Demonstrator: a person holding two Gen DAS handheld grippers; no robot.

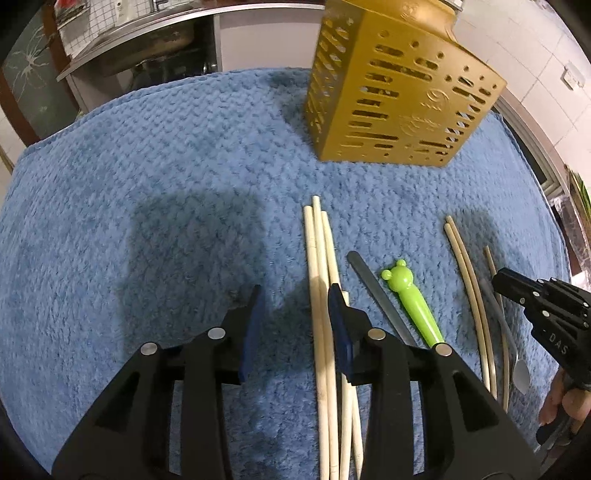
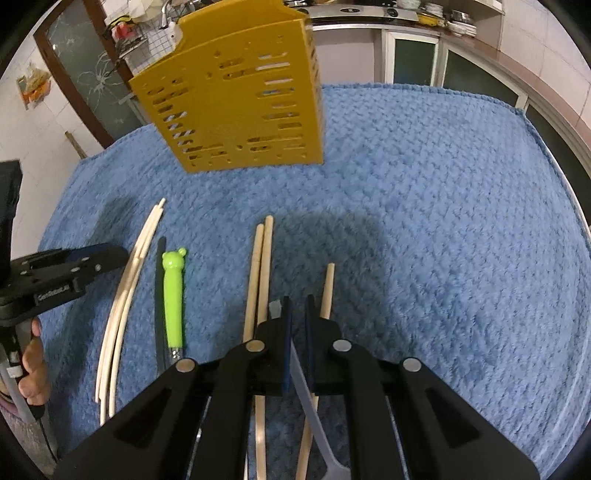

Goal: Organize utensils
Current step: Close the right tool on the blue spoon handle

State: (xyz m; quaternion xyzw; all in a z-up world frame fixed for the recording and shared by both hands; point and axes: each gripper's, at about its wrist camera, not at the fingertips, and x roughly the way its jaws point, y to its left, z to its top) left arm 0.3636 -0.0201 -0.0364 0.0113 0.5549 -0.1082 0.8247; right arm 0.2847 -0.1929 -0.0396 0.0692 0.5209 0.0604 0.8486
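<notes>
A gold perforated utensil holder [image 1: 399, 92] stands at the back of the blue towel [image 1: 147, 184]; it also shows in the right wrist view [image 2: 240, 99]. Pale chopsticks [image 1: 321, 295], a grey metal handle [image 1: 380, 295], a green bear-headed utensil [image 1: 410, 295] and thin tan chopsticks [image 1: 472, 295] lie in front. My left gripper [image 1: 295, 295] is open and empty, its right finger over the pale chopsticks. My right gripper [image 2: 298, 306] is shut on a grey metal utensil handle [image 2: 306, 387], above tan chopsticks [image 2: 260, 277].
A steel sink [image 1: 140, 44] and counter lie beyond the towel's far edge. Cabinets and stacked dishes [image 2: 454, 18] stand at the back right. The towel's right half [image 2: 443, 221] holds nothing.
</notes>
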